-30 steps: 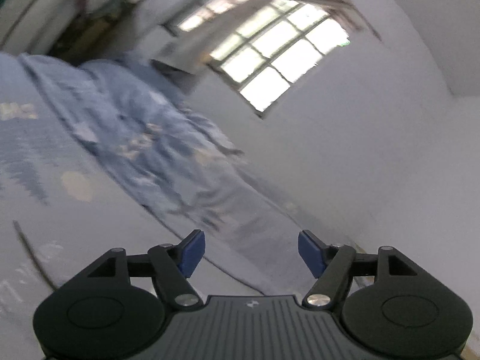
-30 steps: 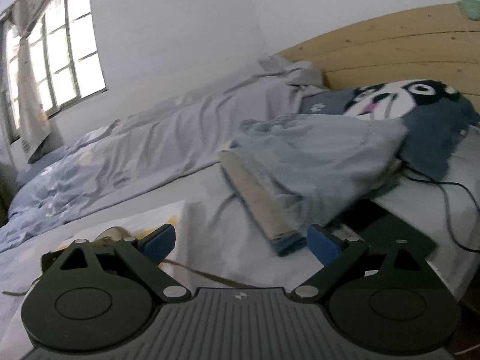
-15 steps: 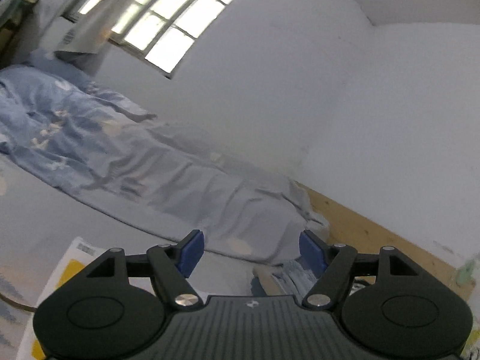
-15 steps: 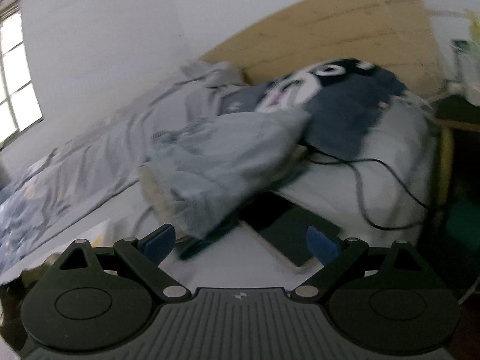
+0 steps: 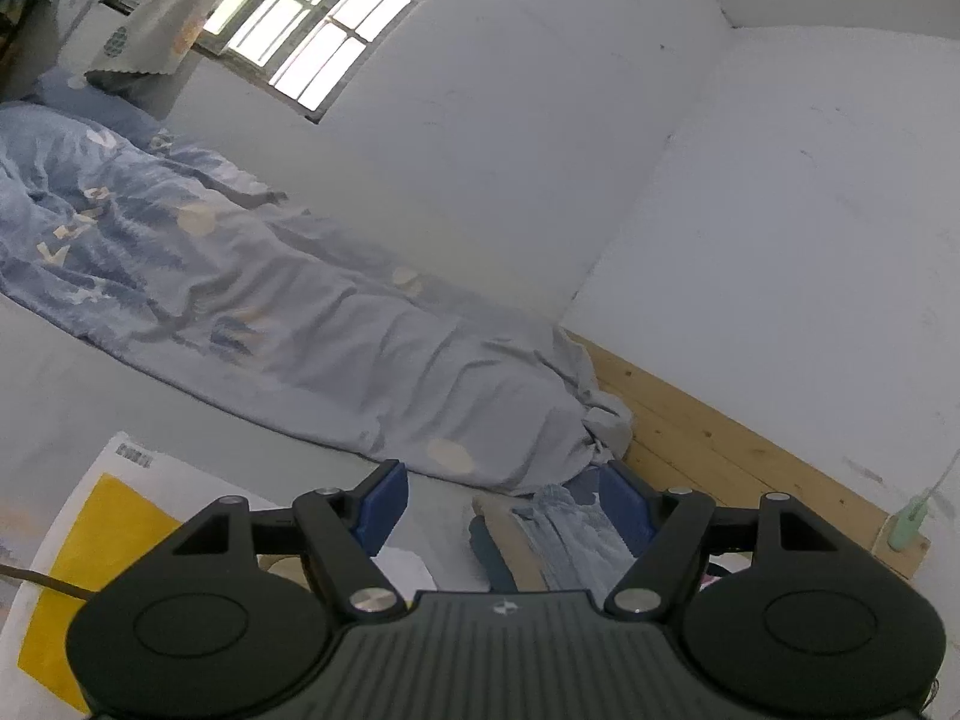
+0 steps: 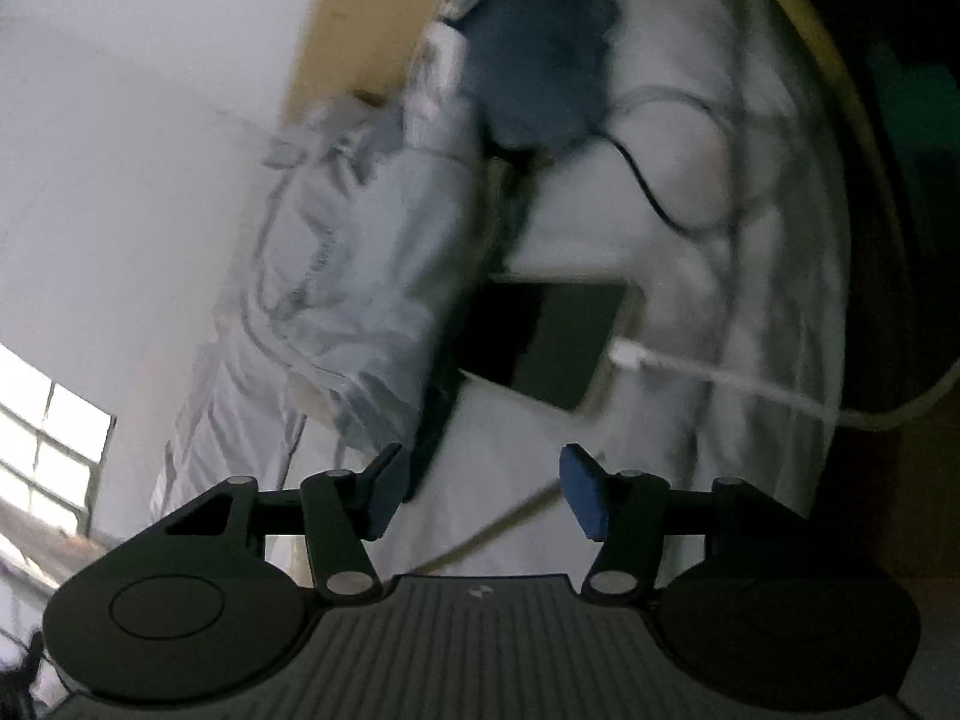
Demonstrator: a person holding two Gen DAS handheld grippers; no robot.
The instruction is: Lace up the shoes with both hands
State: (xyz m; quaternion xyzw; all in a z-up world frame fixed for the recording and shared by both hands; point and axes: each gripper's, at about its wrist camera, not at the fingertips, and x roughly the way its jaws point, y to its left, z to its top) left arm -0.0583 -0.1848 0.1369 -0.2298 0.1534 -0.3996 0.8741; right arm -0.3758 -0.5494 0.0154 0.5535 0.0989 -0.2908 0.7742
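Left gripper (image 5: 503, 507): jaws apart at a middling width, blue pads (image 5: 384, 504) bare, nothing between them. Past the gap, bare bed sheet (image 5: 72, 372). Just beyond the right pad, a folded light-blue garment (image 5: 570, 534). Under and to the left of the left pad, a white sheet with a yellow panel (image 5: 96, 540); a thin brown cord (image 5: 42, 579) crosses its left edge, cannot tell if it is a lace. A pale rounded bit peeks behind the left linkage, too hidden to name. Farther ahead, a crumpled blue patterned duvet (image 5: 252, 300) runs along the white wall (image 5: 510, 150). Wooden headboard (image 5: 720, 438) ahead to the right, window (image 5: 312, 24) far up left with a curtain (image 5: 156, 18) over its left part.

Right gripper (image 6: 477, 495): jaws have just been closing, now at a narrower gap, pads not touching, nothing clamped. View is rolled and motion-blurred. A thin pale strand (image 6: 492, 531) runs slantwise through the gap on the white bedding below, not pressed by either pad; cannot tell if it is a lace. Just ahead of the left pad, the bundled light-blue garment (image 6: 360, 264). Ahead of the gap, a dark flat device (image 6: 558, 342) with a white cable (image 6: 720, 378) plugged into its right side. Farther out, a dark blue plush (image 6: 540, 48) and a thin black wire (image 6: 648, 186).

Shoes: not seen clearly in either view, so their place cannot be told.
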